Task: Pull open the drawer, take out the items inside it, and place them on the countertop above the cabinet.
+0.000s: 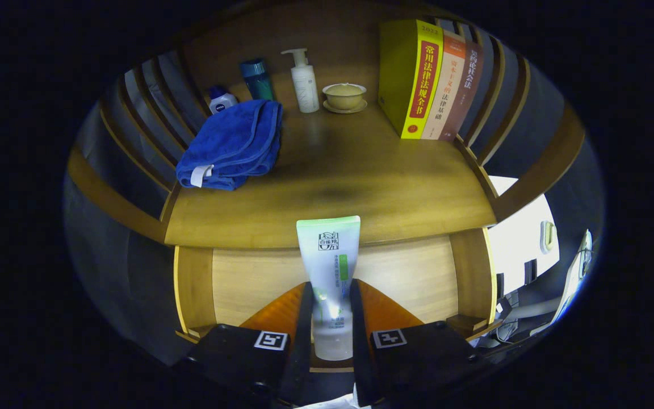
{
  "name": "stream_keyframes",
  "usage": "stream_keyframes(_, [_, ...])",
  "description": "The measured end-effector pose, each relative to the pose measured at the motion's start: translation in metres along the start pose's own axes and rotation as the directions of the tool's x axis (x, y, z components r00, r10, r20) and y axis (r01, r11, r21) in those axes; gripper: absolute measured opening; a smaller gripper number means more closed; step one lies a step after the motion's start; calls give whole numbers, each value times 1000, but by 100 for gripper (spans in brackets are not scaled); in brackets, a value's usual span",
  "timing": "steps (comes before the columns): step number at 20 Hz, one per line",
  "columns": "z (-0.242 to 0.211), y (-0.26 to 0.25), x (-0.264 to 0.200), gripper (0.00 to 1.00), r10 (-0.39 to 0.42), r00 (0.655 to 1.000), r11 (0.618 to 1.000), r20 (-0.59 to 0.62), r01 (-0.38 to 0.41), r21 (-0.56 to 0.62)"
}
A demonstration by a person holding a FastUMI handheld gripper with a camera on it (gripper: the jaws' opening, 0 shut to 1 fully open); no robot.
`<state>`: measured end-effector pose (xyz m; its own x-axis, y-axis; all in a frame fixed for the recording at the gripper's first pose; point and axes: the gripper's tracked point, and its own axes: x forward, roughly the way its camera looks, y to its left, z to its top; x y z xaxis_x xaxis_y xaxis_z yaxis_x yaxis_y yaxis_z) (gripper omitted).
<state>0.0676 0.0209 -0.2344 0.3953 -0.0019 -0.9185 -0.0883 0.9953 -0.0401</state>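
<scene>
**Tube in the tool, above the open drawer: handling notes**

Tool (331,318): both fingers pressed against the sides of a squeeze tube (330,272), clamped on its lower half. The tube stands upright between the fingers, its flat crimped end up and the cap end down near the finger roots. The grip looks centred; no tilt is visible.

Position: the tube hangs over the open drawer (259,278), whose pale floor and side walls show behind and below it. Its top end reaches the front edge of the surface (349,187) above the cabinet.

On the surface already: a folded blue towel (230,145) to the left; behind it a small white bottle (222,100) and a teal bottle (257,78); a white pump bottle (304,80) and a lidded cup on a saucer (344,96) at the back; three books (429,79) standing at the right. A bare stretch lies in the middle, just beyond the tube.

Handling, judged: a plastic tube, probably light, with a soft body that gives under pressure. The skin looks glossy, so it is likely to slide if held loosely, and a hard squeeze would dent it or push contents toward the cap. The present hold on the fuller lower body seems sound; the crimped end would be stiffer but thin. It should be laid flat on the bare middle, as it may topple if stood.
</scene>
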Motion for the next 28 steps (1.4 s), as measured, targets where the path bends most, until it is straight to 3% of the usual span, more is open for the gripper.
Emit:
stream_keyframes(15, [97,-9,62,41,-58,998,998,7,58,14])
stream_keyframes(22, [97,-9,97,41,-56,998,998,-33,57,30])
stream_keyframes(28, [97,-14,104,48,-78,997,996,-29,79,41])
